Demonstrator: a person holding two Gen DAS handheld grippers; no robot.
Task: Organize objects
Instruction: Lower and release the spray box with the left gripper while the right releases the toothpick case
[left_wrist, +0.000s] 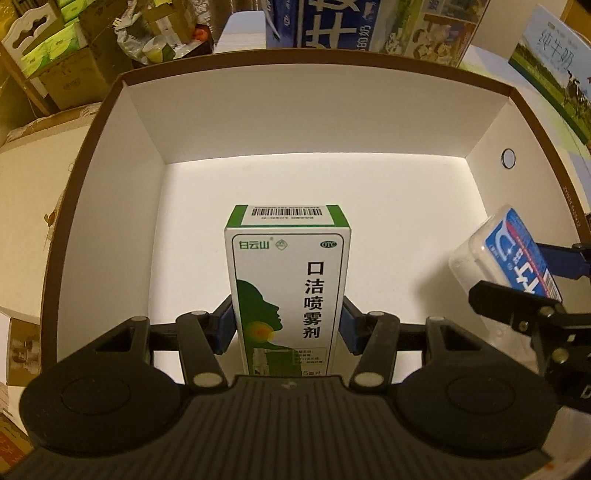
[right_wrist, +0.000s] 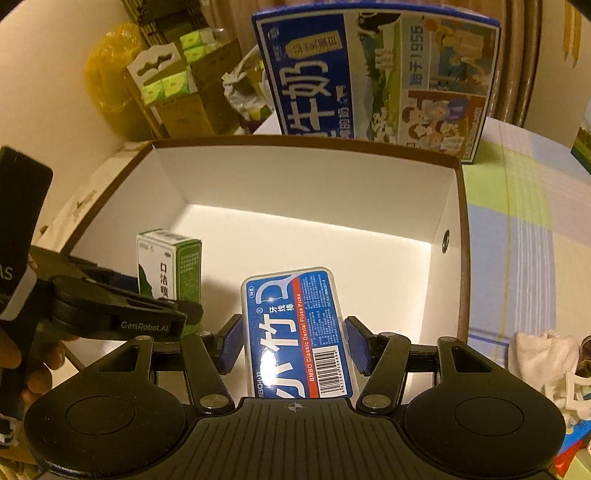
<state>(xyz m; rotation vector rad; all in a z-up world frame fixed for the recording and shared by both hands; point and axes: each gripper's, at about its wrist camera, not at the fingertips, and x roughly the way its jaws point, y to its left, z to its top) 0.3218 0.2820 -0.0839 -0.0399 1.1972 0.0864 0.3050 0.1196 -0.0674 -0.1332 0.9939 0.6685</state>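
— Cluttered storeroom behind, milk cartons (right_wrist: 373, 74) stacked past the far rim; what are you holding over this surface (right_wrist: 517, 206)?

— My left gripper (left_wrist: 287, 323) is clenched on the green spray box (left_wrist: 288, 291), blue pads pressing both narrow sides, so it stands upright with the barcode end away from me. My right gripper (right_wrist: 295, 347) is clamped the same way on the floss pick case (right_wrist: 299, 332), label up.

— Where are they relative to you?

— Both lie straight ahead between my fingers, the spray box left of the floss case. Beyond them opens the white storage box (left_wrist: 122, 155), its floor bare ahead of both grippers.

— Why hold them like that?

— I judge it keeps each upright and square to the walls, ready to set down side by side. Whether either already touches the floor, I cannot tell.
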